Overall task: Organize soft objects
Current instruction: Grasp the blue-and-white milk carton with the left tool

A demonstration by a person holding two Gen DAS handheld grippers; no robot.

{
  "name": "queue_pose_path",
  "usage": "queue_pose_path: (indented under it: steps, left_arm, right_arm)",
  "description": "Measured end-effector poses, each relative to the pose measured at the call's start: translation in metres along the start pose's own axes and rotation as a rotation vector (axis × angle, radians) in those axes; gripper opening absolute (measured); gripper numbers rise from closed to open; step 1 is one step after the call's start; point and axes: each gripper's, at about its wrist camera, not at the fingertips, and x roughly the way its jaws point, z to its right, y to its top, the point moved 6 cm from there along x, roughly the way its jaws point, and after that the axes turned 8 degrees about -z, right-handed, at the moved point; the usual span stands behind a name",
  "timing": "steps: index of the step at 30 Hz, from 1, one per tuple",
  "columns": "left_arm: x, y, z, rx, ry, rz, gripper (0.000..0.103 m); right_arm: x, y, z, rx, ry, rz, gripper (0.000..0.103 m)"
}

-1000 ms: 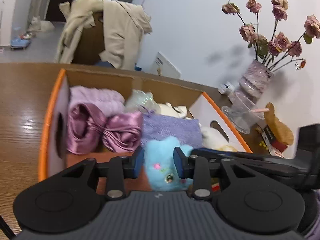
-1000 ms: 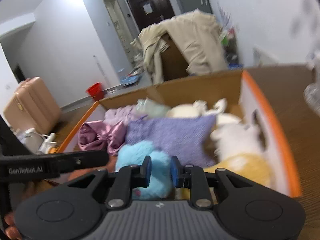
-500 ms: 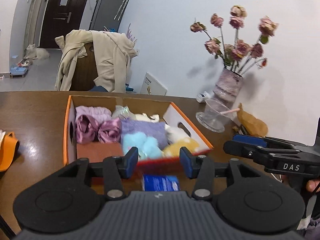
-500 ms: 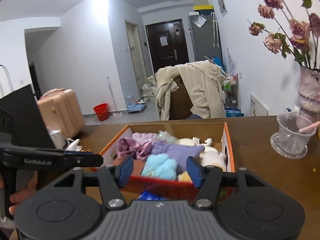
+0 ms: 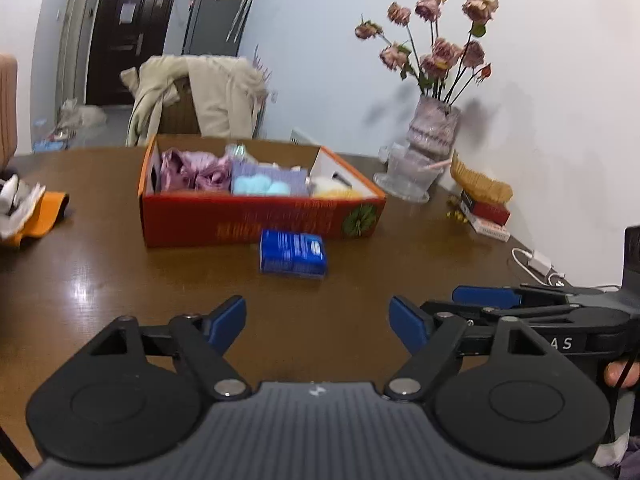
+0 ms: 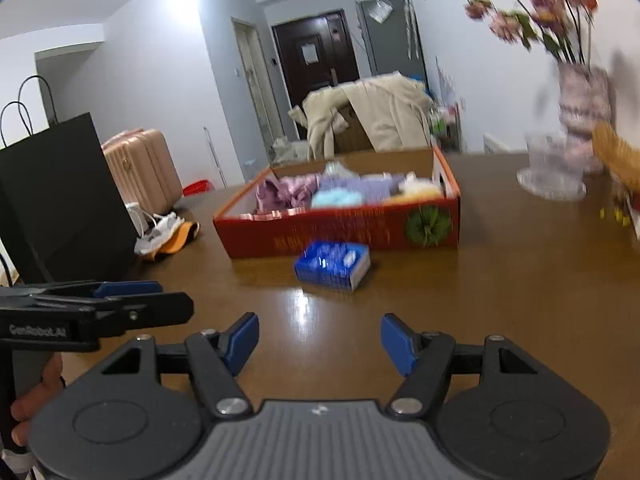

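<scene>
An orange cardboard box (image 5: 256, 216) (image 6: 340, 232) stands on the brown table. In it lie a light blue plush (image 5: 260, 186) (image 6: 338, 199), a purple satin bow (image 5: 192, 170) (image 6: 286, 194), a lilac cloth (image 5: 276, 174), and a white and yellow plush (image 5: 332, 188) (image 6: 418, 190). A blue tissue pack (image 5: 292, 254) (image 6: 332, 264) lies on the table just in front of the box. My left gripper (image 5: 318, 322) is open and empty, well short of the pack. My right gripper (image 6: 320, 342) is open and empty too. Each gripper shows at the edge of the other's view.
A vase of dried roses (image 5: 434, 128), a clear glass dish (image 5: 408, 176), books (image 5: 484, 212) and a white charger (image 5: 538, 260) stand at the right. An orange and white cloth (image 5: 32, 212) lies at the left. A black paper bag (image 6: 56, 196) stands at the far left.
Both grippers let go of the blue plush in the box, opened wide, and pulled back from the box toward the table's near side.
</scene>
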Motion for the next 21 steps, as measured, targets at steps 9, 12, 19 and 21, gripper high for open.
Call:
queue_pose_path:
  steps: [9,12,19,21]
  left_arm:
    - [0.028,0.029,-0.019,-0.044,0.011,0.011,0.068]
    - [0.064,0.044,-0.03,-0.044,0.013,-0.039,0.062]
    - [0.148,0.074,-0.058,-0.093,-0.035,-0.125,0.042]
    - [0.166,0.078,-0.064,-0.132,-0.049,-0.142,0.035]
  right_arm:
    - [0.021,0.015,0.015,0.069,-0.011,0.017,0.065]
    - [0.047,0.026,0.022,0.092,-0.009,0.009,0.061]
    - [0.125,0.051,0.044,0.199,0.01,-0.031,0.043]
    - [0.145,0.058,0.051,0.241,0.035,-0.031,0.038]
